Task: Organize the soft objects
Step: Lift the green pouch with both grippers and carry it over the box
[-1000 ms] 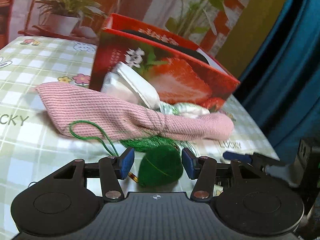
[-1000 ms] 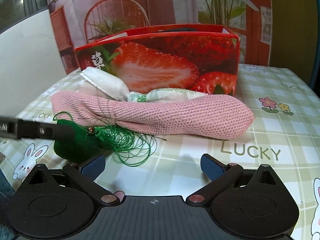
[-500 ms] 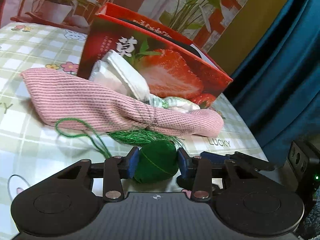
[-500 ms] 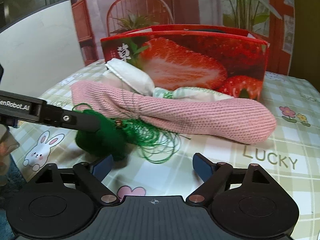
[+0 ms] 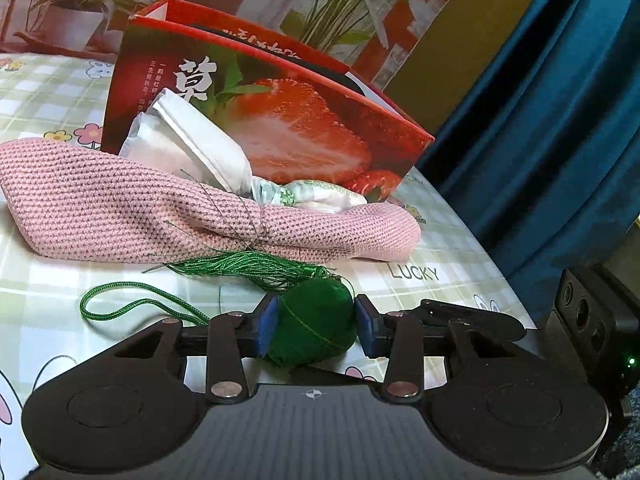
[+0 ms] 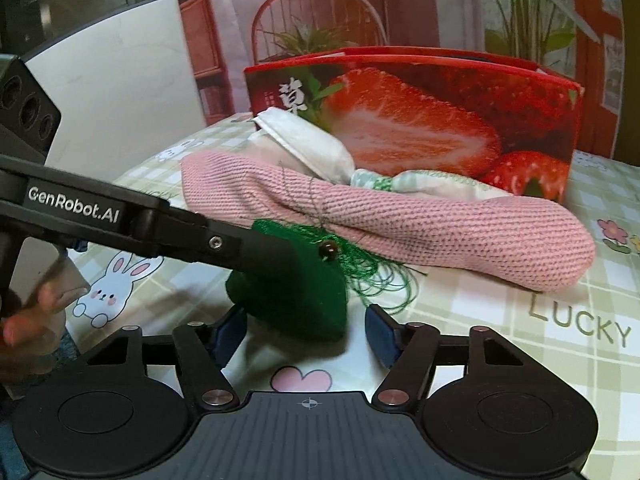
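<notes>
The left tongs (image 5: 315, 322) squeeze the green pouch (image 5: 311, 326) near the front edge of the desk (image 5: 48, 276), the right tongs (image 6: 307, 330) wait open beside it, and next it likely needs lifting into the red box (image 5: 280, 120).

1. The left gripper (image 5: 315, 326) was open around the green sachet (image 5: 311, 327) one second ago; now both blue pads (image 5: 267, 326) press on its sides.
2. The right gripper (image 6: 308, 334) has come closer: the sachet, before off its left finger, now sits just ahead between its open fingers.
3. The green tassel (image 5: 256, 269) now trails ahead of the left fingers.
</notes>
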